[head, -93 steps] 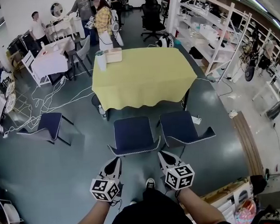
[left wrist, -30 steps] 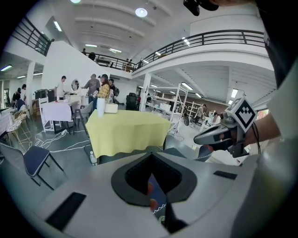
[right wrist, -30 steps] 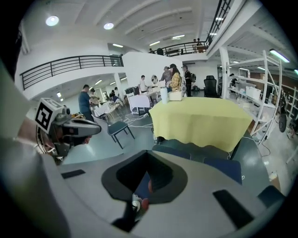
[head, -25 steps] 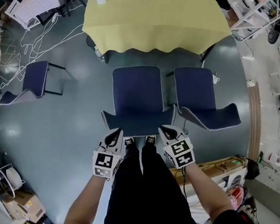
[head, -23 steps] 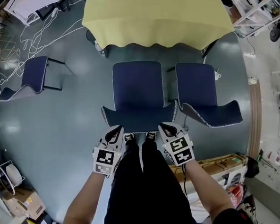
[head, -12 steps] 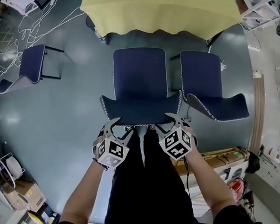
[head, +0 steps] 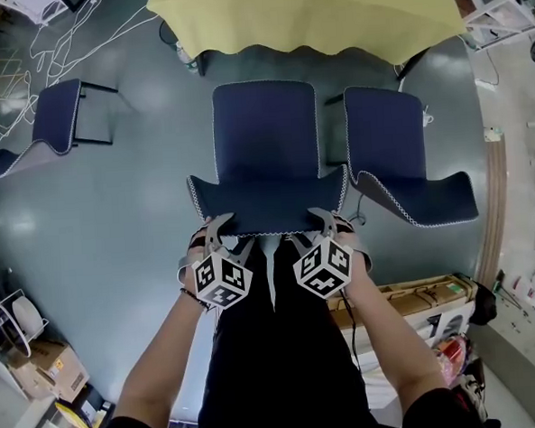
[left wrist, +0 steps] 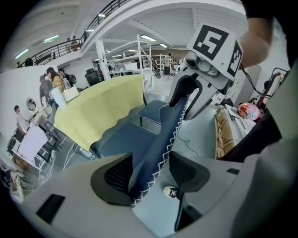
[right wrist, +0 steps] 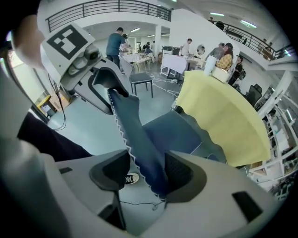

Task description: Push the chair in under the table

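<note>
Left gripper (head: pixel 222 237) and right gripper (head: pixel 327 225) have dropped to the chair (head: pixel 265 145) back since a second ago. Their jaws have just been opening and straddle its top edge unclamped. A box (head: pixel 41 387) sits near left, contents unseen; the seat front stops just short of the table (head: pixel 310 16) cloth, with a second chair (head: pixel 385 142) just right and floor to the left.
</note>
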### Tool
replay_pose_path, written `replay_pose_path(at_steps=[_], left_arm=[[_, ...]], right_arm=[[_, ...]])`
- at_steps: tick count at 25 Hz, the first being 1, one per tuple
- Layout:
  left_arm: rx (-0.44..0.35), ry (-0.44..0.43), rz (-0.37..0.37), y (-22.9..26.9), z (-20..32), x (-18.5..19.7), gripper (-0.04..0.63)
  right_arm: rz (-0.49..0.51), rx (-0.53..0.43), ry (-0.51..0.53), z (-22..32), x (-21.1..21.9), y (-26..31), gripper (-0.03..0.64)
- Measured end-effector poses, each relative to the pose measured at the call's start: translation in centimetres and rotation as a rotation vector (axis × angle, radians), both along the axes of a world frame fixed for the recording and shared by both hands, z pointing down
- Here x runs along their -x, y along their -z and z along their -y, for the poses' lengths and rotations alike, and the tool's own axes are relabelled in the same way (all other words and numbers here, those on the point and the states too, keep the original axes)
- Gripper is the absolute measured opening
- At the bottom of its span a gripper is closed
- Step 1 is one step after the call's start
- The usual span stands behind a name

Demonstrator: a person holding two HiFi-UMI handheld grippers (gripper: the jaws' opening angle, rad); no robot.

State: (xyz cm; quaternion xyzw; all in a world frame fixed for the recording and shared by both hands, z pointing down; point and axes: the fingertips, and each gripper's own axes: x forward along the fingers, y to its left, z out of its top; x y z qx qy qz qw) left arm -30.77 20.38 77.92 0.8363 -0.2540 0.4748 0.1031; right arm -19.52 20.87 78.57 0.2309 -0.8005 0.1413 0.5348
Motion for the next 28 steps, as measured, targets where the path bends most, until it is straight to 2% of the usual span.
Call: replay_pose_path(at_steps=[12,28], left_arm=[[0.005,-0.012,-0.008,-0.3,0.8,-0.2,0.244],[-0.013,-0.009,-0.021,-0.2,6.0,0.0,0.241]], right_arm=[[0.028,0.000,-0.006,0.9,-0.1,0.0,0.229],[0.021,-0.011,-0.026,6.2,0.2,0.2,0.227]])
